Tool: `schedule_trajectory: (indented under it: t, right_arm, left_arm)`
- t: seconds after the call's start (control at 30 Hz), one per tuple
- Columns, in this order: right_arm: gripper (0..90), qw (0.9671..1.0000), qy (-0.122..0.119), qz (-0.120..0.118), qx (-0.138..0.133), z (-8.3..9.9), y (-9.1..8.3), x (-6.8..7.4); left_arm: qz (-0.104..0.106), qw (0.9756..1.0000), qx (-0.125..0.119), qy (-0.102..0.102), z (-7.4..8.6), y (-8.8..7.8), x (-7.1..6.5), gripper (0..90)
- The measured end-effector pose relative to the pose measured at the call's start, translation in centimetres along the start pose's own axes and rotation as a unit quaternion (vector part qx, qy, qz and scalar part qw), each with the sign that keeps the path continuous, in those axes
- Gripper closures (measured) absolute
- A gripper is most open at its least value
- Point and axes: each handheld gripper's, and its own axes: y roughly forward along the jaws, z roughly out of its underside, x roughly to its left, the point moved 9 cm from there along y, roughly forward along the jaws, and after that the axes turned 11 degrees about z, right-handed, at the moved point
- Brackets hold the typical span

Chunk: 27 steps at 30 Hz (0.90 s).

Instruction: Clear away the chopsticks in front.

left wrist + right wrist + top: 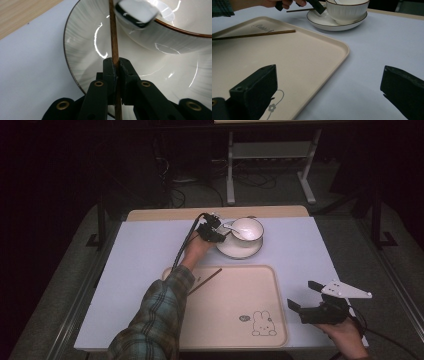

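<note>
Right gripper (306,296) hovers wide open by one tray (250,285). Two chopsticks: one (205,281) on it, one (114,42) pinched in left gripper (117,62) over the saucer (82,50), seen close-up.

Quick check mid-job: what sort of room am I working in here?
Probably a lab or workshop test bench, not a dining room. The table holds a staged meal set, a bowl on a plate beside a tray, while loose cables and a metal stand sit on the dark floor behind.
</note>
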Motion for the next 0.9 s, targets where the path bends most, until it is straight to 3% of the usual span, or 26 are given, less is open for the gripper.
schedule_trajectory:
  t: [0.17, 0.37, 0.6, 0.67, 0.9]
  right_arm:
    - [0.3, 1.0, 0.001, 0.0, 0.0, 0.0, 0.0, -0.1]
    - [0.3, 1.0, -0.001, -0.001, 0.001, 0.0, 0.0, 0.0]
    - [0.3, 1.0, -0.003, 0.001, 0.002, 0.0, 0.0, 0.1]
    - [0.3, 1.0, -0.002, 0.002, 0.002, 0.0, 0.1, 0.0]
    - [0.3, 1.0, -0.004, 0.001, 0.002, 0.0, 0.1, 0.2]
  left_arm:
    - [0.0, 1.0, -0.005, -0.003, -0.1, -0.8, 0.0, 84.2]
    - [-0.003, 0.9999, -0.004, -0.011, 0.4, -2.9, 0.1, 84.2]
    - [-0.007, 0.9998, -0.001, -0.018, 2.0, -6.2, 0.4, 84.2]
    - [0.001, 0.9995, -0.01, -0.028, 2.8, -7.7, 0.2, 84.2]
    - [0.002, 0.9996, -0.008, -0.029, 5.1, -10.4, -0.5, 84.2]
